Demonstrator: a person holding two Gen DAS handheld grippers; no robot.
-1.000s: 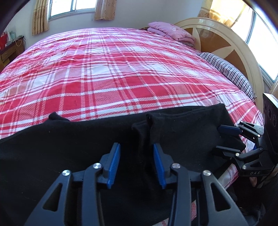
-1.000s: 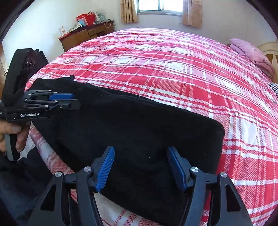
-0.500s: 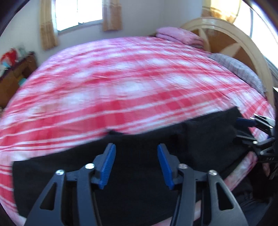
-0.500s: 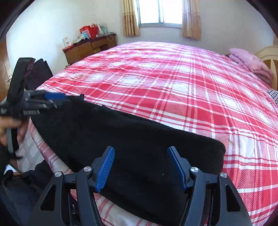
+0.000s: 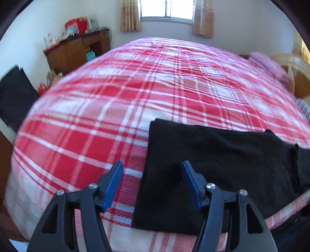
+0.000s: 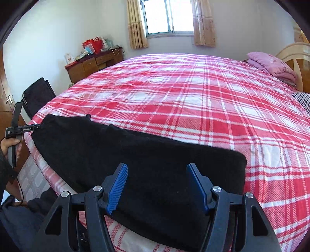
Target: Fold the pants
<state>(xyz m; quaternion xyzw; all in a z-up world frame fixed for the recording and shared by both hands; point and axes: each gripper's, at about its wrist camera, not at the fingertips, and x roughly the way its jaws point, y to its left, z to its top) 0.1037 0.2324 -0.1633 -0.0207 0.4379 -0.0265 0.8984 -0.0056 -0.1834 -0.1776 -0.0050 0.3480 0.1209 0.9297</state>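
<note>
Lying along the near edge of the bed (image 6: pixel 193 100), the black pants (image 6: pixel 135 164) form a long dark band on the red-and-white plaid cover. In the right wrist view the band runs from about 9 o'clock to 4 o'clock; in the left wrist view its squared end (image 5: pixel 155 124) sits near centre and the cloth (image 5: pixel 213 164) trails off toward 3 o'clock.

The left gripper (image 5: pixel 153 186) hangs with its blue pads spread wide and nothing between them; its left pad is over bare bedcover, its right pad over the pants' end. From the right wrist view the same tool (image 6: pixel 23 129) shows at 9 o'clock, held in a hand (image 6: pixel 11 143), its tip at the far-left end of the cloth; whether it touches cannot be told. The right gripper (image 6: pixel 157 186) is likewise spread wide and empty, poised above the wide right part of the pants.

No box or basket appears on the bed. At 11 o'clock a wooden cabinet (image 6: pixel 95 64) stands against the wall, its top crowded with red bags (image 6: pixel 93 44) and small items. A curtained window (image 6: pixel 168 17) is at 12 o'clock. Folded pink bedding (image 6: pixel 271 64) lies at 2 o'clock by the cream headboard (image 6: pixel 292 52), with a striped pillow (image 6: pixel 302 98) at 3 o'clock. A dark suitcase (image 6: pixel 37 95) stands beside the bed at 10 o'clock.
</note>
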